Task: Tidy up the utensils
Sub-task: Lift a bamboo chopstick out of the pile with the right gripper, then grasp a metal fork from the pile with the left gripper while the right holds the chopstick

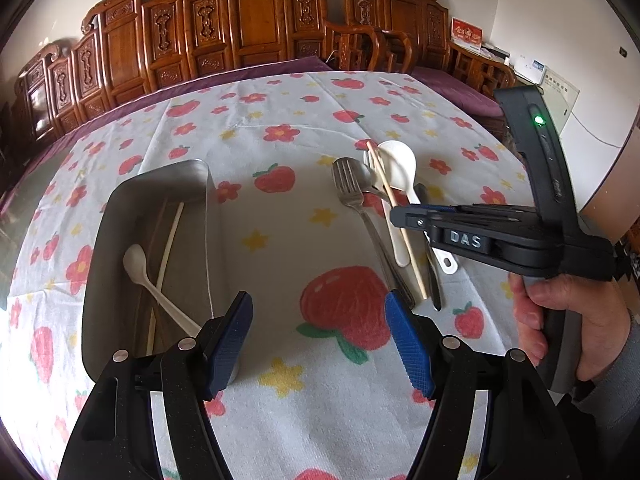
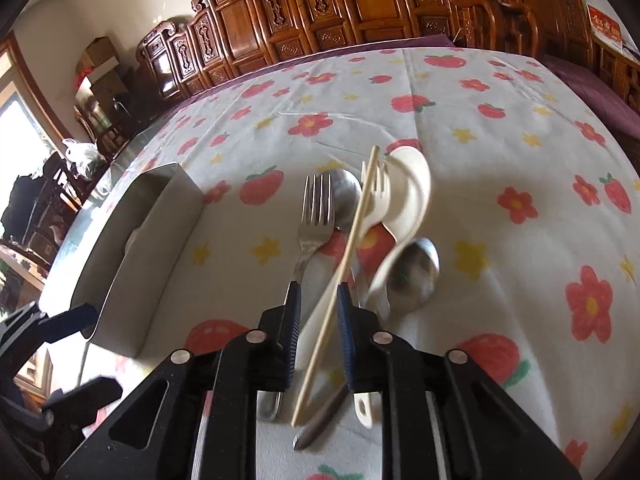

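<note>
Right gripper (image 2: 318, 344): the fingers (image 2: 291, 320) stand a narrow gap apart, low over a heap of utensils. A wooden chopstick (image 2: 340, 276) and the handle of a white plastic spoon (image 2: 404, 200) run through that gap; whether the pads press on either cannot be told. Just left of the fingers lies a metal fork (image 2: 316, 212), its tines pointing away; a white plastic fork (image 2: 378, 188) and two metal spoons, one (image 2: 414, 276) right of the fingers, complete the heap.

Left gripper (image 1: 320, 336): the fingers (image 1: 230, 344) are spread wide and hold nothing, hanging above a printed strawberry on the floral cloth (image 1: 280, 208) that covers the surface. Beside the left finger stands a metal tray (image 1: 192, 176) containing a white spoon (image 1: 138, 264) and chopsticks (image 1: 170, 240). The heap lies to the right of the tray, apart from it. A hand (image 1: 568, 320) grips the right tool's handle at the view's right edge. Carved wooden chairs (image 1: 248, 24) line the far side.
</note>
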Available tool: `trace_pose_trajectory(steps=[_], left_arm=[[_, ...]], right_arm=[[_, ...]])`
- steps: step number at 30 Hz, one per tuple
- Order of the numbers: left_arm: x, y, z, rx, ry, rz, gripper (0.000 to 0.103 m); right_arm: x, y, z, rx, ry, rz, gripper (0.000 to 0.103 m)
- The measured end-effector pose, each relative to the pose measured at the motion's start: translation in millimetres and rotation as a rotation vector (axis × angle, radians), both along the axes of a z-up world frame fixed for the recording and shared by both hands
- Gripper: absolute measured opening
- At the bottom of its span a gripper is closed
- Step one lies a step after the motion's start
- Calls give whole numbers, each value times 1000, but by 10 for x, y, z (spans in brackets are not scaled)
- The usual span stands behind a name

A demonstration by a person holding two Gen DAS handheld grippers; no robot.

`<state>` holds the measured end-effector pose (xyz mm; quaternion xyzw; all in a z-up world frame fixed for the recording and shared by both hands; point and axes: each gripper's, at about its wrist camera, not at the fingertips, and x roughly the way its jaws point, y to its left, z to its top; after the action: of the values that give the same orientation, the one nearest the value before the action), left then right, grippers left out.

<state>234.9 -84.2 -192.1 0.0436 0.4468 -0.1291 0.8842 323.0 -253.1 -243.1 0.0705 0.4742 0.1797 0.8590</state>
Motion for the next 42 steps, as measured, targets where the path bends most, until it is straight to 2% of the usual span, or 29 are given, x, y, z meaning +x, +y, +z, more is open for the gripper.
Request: trace_pose_trajectory(steps=[4,7,14,16,21,32,35,39,42], left_arm=[[27,25,-27,-19,8,12,66],[17,21,-26,-24,8,7,66],[36,-41,-63,-36,14,-11,66],[65,-69,-88,-33,16,-13,66],[192,-112,-149,-29,19,5,66],[532,-341,-336,7,36,15,66],[630,-426,-433,17,57,13,66],[752,-532,-561,31,81,17,55],[811,-591,-564,34,77,16,54]], right_arm=[[190,8,12,-32,-15,-46,20],[339,-41,-74,-43,8,-69,20],[440,33,-135,-55,21,-31,20],[430,67,-152,-93,23,-26,15],[395,-4,-90,-50,20,-24,6],[216,-381,235,115,-19,-56,6],[157,-501,333,118,-49,-72,6],[120,-621,329,110,-53,-88,6],[115,-663,299,103,-48,-93,6]])
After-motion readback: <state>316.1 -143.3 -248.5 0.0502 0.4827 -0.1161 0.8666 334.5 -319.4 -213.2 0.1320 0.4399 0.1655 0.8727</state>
